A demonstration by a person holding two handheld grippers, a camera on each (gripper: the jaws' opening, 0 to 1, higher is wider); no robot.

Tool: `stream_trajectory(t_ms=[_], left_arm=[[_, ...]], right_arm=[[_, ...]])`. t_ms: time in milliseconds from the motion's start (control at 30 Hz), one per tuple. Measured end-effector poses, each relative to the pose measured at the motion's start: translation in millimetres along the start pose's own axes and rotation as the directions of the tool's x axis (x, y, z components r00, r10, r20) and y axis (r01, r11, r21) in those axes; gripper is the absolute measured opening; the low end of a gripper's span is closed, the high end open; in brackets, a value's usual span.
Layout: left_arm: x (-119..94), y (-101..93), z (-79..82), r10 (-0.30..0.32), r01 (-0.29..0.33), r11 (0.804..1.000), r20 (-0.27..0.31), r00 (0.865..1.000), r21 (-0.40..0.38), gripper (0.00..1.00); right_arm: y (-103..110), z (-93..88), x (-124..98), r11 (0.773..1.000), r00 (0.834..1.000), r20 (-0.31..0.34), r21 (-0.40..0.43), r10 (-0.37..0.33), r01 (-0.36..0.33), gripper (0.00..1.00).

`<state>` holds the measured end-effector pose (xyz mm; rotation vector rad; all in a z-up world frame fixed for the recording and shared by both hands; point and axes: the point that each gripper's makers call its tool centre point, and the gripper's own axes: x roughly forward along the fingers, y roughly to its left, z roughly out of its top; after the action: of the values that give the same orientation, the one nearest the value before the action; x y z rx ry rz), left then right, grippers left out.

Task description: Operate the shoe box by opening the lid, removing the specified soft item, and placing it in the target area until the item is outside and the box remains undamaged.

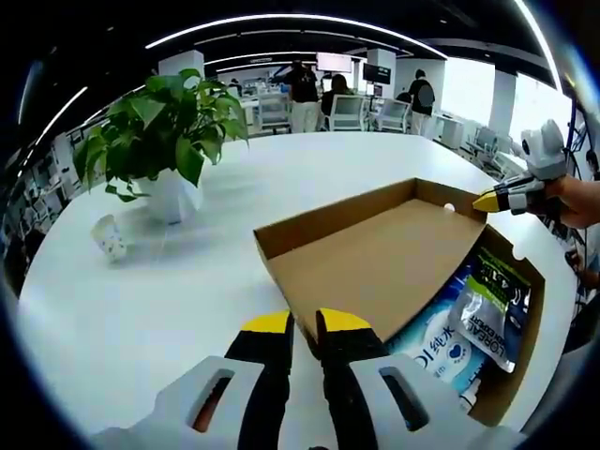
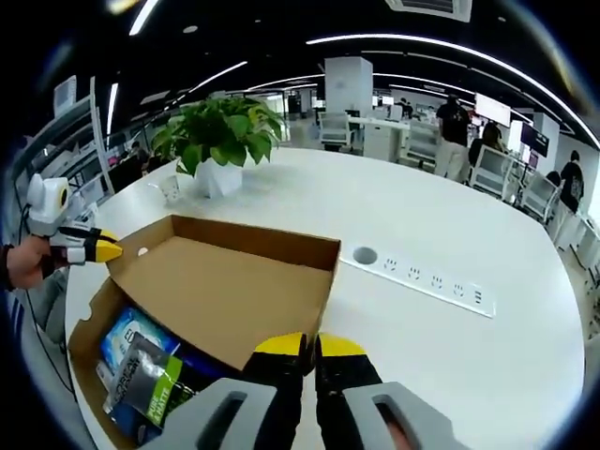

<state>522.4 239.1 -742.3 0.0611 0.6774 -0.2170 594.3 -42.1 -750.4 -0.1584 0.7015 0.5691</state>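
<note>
A: Where's the box rn?

B: Shoe box (image 1: 511, 366) sits on the white table (image 1: 141, 309), near its edge on my side. Lid (image 1: 384, 258) is swung up, hinged along one long side, plain cardboard inside facing me in both views. In the left gripper view the box's long axis runs from bottom centre up toward the right; in the right gripper view it runs from my jaws off to the left.

A: Grippers?

B: I've got both on the lid's free edge, one at each end. Left gripper (image 1: 305, 323) is pinched on the lid's near corner, yellow tips almost together w/ the cardboard between. Right gripper (image 2: 309, 345) does the same at its corner. Each one also shows in the other view, at the far corner of the lid.

A: Soft item?

B: Inside the box, under the raised lid: a blue-and-white soft pack (image 1: 431, 342) lying flat, plus a grey/green pouch (image 1: 487, 314) on top of it. Pouch's long axis lies roughly across the box; printed text reads sideways in the left gripper view.

A: Anything else on the table?

B: Potted plant (image 2: 220, 141) in a white pot, well apart from the box, small patterned cup (image 1: 111, 239) beside it. Power-socket strip (image 2: 422, 278) set into the tabletop. People standing and chairs at the room's far end.
</note>
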Motion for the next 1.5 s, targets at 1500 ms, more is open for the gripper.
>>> stream_trajectory(t_ms=[1500], left_arm=[[-29.5, -4.2, -15.8, -0.076, 0.078, 0.993, 0.025, 0.997, -0.088, 0.20]], right_arm=[[5.4, -29.4, -57.4, 0.996, 0.998, -0.004, 0.066, -0.063, 0.063, 0.15]])
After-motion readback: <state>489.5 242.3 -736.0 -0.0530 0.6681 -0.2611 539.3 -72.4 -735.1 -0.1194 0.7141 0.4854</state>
